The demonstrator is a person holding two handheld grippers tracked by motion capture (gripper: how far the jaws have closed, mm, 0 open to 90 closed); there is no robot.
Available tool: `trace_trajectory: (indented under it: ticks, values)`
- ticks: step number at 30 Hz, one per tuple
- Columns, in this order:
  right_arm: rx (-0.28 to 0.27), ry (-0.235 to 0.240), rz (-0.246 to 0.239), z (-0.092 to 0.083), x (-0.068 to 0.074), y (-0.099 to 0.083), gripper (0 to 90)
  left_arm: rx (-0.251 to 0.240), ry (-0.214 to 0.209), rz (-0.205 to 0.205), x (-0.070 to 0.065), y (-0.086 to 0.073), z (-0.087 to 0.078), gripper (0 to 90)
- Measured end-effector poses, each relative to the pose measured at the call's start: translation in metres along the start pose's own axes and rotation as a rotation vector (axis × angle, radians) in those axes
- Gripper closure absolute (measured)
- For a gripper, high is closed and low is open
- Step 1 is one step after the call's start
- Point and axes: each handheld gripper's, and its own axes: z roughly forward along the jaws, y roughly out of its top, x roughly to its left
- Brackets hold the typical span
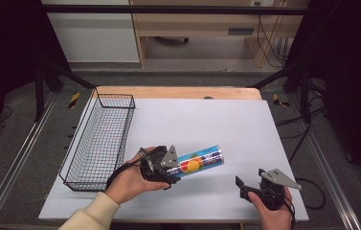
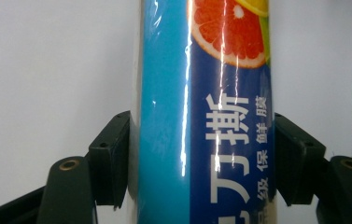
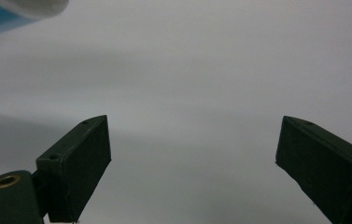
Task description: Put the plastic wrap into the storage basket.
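Observation:
A blue roll of cling film with fruit pictures and white lettering lies tilted over the white sheet, near the middle front. My left gripper is shut on its near end. In the left gripper view both black jaws press against the sides of the roll, with my left gripper around it. My right gripper sits at the front right, held by a hand, apart from the roll. In the right gripper view my right gripper is open over bare white surface, and the roll's end shows at the top left.
A black wire basket stands along the left side of the white sheet, just left of the left hand. Beyond the sheet is the wooden table edge. Black frame posts rise at both sides.

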Motion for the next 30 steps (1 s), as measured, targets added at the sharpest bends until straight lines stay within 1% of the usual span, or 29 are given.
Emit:
trace_trajectory:
  ticks: [3,5,8,12,16,23,30]
  values:
    - [0.004,0.008,-0.010,0.000,0.002,0.001,10.4,-0.003,0.028,-0.018,0.000,0.000,-0.004,32.0]
    - [0.007,0.014,-0.013,0.000,0.002,0.001,10.4,-0.004,0.033,-0.030,0.000,0.000,-0.006,32.0]
    - [0.005,0.015,-0.015,0.000,0.001,0.001,10.4,0.005,0.054,-0.041,-0.001,0.001,-0.013,32.0]
    - [0.016,0.000,-0.020,0.000,0.000,0.000,10.5,0.005,0.081,-0.074,-0.002,0.000,-0.022,32.0]
    - [0.017,-0.006,-0.022,-0.001,0.001,0.000,10.4,0.012,0.098,-0.086,-0.002,-0.001,-0.031,32.0]
    - [0.012,-0.008,-0.034,-0.001,0.002,0.000,9.9,-0.009,0.116,-0.108,-0.002,-0.007,-0.045,32.0]
    - [0.013,-0.014,-0.025,-0.001,0.001,0.000,10.2,-0.010,0.158,-0.134,-0.002,-0.010,-0.064,32.0]
